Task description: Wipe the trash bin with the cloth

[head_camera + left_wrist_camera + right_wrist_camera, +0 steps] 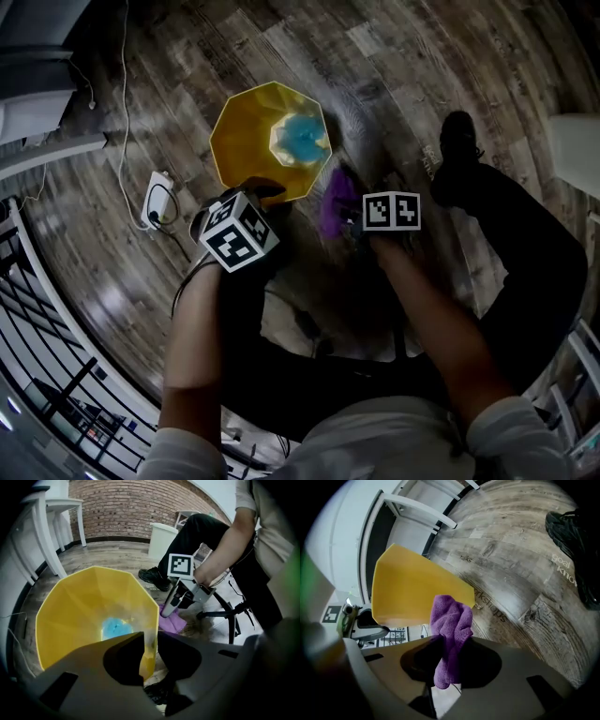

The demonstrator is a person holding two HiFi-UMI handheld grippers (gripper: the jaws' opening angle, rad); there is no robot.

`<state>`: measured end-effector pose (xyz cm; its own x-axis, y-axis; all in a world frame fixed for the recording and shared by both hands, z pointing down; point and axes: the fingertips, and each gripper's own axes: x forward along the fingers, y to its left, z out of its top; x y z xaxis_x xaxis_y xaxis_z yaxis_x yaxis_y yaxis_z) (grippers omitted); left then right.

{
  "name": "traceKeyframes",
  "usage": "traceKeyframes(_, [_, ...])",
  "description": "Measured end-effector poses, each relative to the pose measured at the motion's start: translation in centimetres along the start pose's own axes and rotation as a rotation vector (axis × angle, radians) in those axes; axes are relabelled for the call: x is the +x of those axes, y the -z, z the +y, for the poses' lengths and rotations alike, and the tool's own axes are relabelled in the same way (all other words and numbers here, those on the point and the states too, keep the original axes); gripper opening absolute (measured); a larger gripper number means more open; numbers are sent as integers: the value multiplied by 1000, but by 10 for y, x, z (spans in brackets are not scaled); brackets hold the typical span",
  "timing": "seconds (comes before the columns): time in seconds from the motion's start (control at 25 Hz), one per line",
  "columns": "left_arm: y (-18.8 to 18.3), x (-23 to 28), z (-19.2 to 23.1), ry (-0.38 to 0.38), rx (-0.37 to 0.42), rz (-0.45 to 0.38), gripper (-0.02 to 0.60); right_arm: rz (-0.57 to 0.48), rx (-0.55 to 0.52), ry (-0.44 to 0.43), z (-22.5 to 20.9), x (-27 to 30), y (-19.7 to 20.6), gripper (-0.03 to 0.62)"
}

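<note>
Wood-plank floor (403, 56) fills the room underfoot. The yellow trash bin (246, 141) is near the middle of it, mouth facing up, with a blue patch (300, 139) at its bottom. The left tool (150, 644) is clamped on the bin's rim at its 6 o'clock. At the bin's 4 o'clock the purple cloth (334, 208) hangs pinched in the right tool (450, 644), just beside the outer wall. A black shoe (457, 141) rests at the bin's 3 o'clock.
</note>
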<state>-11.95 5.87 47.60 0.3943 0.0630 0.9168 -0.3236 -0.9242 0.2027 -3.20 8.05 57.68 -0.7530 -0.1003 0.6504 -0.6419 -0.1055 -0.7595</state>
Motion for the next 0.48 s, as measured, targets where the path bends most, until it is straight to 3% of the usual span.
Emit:
traceKeyframes(0.04, [-1,1,1,0,-10,-3,75,-8,2,-10,6,-4,0,112])
traceKeyframes(0.24, [-14,4,1,-6,-78,-23,44,-51,-14,-54,35,-24,-8,112])
traceKeyframes(0.48, [-45,-4,18,-22,-269,-169,34,-122,-36,-101,61,-47,-33,112])
